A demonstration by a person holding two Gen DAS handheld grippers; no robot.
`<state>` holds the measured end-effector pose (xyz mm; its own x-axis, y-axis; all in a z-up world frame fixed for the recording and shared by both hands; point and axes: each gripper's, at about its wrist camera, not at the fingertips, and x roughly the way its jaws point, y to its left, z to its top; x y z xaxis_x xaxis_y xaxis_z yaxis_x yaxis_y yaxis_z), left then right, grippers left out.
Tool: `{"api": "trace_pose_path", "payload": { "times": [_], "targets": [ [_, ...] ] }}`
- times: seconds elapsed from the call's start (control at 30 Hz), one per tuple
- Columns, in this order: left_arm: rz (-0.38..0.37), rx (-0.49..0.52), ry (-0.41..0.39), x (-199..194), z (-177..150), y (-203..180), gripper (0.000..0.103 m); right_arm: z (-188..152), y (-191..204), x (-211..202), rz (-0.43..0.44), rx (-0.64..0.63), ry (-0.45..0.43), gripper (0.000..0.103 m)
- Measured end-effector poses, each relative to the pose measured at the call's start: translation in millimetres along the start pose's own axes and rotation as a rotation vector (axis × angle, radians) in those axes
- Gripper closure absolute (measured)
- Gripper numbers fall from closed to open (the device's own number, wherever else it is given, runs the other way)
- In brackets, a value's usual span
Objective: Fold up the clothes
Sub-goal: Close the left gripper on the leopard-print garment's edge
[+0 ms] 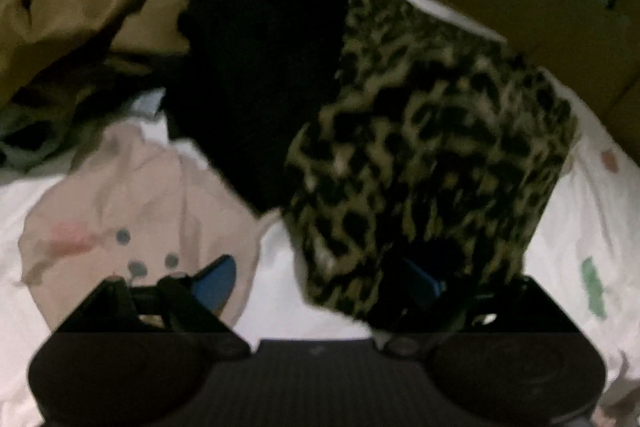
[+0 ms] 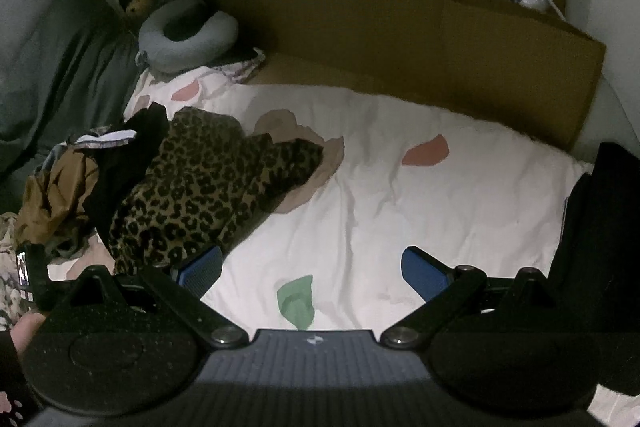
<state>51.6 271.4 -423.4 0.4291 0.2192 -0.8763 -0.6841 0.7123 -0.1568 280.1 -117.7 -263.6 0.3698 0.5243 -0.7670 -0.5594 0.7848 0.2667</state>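
Note:
A leopard-print garment [image 1: 432, 147] lies crumpled on the white bedsheet [image 1: 276, 267], beside a black garment [image 1: 264, 67] and a brown one [image 1: 88, 7]. My left gripper [image 1: 320, 283] is open just in front of the leopard garment, whose lower edge drapes over the right blue pad [image 1: 424, 283]; the left pad [image 1: 216, 279] is bare. In the right wrist view the same leopard garment [image 2: 200, 183] lies at the left of the bed. My right gripper [image 2: 312, 271] is open and empty above the sheet [image 2: 400, 187], its left pad [image 2: 200, 267] near the garment's edge.
A pile of black [image 2: 120, 167] and brown clothes [image 2: 60, 191] sits at the left. A grey neck pillow [image 2: 188, 35] and cardboard panels [image 2: 400, 39] border the bed's far side. A dark cloth [image 2: 600, 227] hangs at the right edge.

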Motion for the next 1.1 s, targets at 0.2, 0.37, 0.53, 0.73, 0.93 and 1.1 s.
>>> {"api": "trace_pose_path", "payload": {
  "times": [0.2,0.37,0.53,0.73,0.93,1.1],
  "targets": [
    [-0.030,-0.022,-0.002,0,-9,14,0.029,-17,-11,11,-0.011,0.032,0.025,0.004],
    [-0.080,0.027,-0.019,-8,-6,15,0.083,-30,-16,21,-0.002,0.062,0.041,0.004],
    [-0.071,0.061,-0.022,-15,-1,10,0.094,-39,-19,28,0.009,0.082,0.044,0.004],
    [-0.083,0.041,-0.046,-34,6,5,0.097,-42,-23,29,0.020,0.104,0.034,0.004],
    [-0.106,0.066,-0.097,-57,19,-14,0.098,-48,-20,28,0.025,0.090,0.028,0.004],
    [-0.121,0.089,-0.118,-65,22,-19,0.098,-54,-18,35,0.059,0.089,0.036,0.004]
  ]
}}
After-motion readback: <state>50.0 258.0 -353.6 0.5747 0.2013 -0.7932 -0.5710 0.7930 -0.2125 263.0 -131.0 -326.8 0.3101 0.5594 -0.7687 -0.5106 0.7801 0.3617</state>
